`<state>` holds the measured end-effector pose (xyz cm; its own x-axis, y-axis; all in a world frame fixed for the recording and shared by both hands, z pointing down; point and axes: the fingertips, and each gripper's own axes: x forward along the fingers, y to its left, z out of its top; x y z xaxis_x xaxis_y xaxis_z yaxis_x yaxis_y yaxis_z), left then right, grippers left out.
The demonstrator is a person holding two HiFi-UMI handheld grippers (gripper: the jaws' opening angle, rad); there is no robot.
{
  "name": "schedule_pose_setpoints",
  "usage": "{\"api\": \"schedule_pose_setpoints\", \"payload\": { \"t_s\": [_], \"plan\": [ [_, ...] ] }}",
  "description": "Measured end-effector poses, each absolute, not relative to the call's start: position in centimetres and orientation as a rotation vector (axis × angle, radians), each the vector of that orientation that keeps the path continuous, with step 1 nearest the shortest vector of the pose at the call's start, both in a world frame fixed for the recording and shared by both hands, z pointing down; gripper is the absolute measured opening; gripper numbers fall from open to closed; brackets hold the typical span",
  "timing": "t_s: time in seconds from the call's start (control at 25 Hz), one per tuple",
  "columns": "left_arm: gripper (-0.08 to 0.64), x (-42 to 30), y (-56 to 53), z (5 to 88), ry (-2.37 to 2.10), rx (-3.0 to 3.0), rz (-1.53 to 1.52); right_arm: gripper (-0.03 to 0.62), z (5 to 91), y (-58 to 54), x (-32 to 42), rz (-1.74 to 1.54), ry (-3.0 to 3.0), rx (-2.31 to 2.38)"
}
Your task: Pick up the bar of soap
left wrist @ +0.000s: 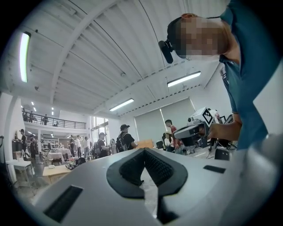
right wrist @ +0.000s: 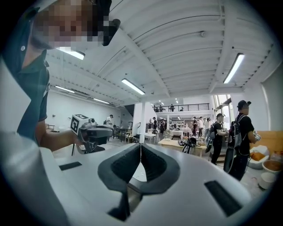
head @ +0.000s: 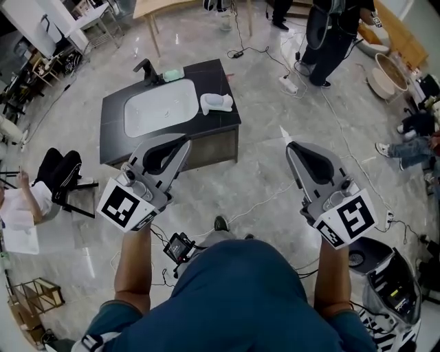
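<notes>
A pale green bar of soap (head: 172, 74) lies on the back edge of a dark sink counter (head: 223, 120), beside the black faucet (head: 147, 69) and behind the white basin (head: 159, 104). A white folded cloth-like thing (head: 216, 103) rests on the counter's right side. My left gripper (head: 186, 140) is held in the air before the counter's front edge, its jaws closed to a point with nothing in them. Out to the right over the floor, my right gripper (head: 289, 145) is shut and empty too. In the gripper views both point level across the room: left gripper (left wrist: 142, 150), right gripper (right wrist: 140, 145).
Cables (head: 268, 196) trail over the glossy floor. A person (head: 333, 38) stands at the back right, and another sits at the left (head: 27, 199). A wooden table (head: 165, 8) stands behind the counter. Bowls (head: 390, 72) and equipment (head: 388, 282) line the right side.
</notes>
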<state>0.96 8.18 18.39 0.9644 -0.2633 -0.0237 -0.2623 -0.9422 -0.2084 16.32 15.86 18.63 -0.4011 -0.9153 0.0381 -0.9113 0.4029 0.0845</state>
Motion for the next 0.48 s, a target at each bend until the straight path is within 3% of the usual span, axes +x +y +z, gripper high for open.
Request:
{"api": "schedule_pose_setpoints", "payload": {
  "t_s": [0.48],
  "plan": [
    [0.003,-0.8,2.0,19.6,0.305,-2.949,0.038,0.015,19.2,9.6,13.3,-0.064,-2.491,1.695]
  ]
}}
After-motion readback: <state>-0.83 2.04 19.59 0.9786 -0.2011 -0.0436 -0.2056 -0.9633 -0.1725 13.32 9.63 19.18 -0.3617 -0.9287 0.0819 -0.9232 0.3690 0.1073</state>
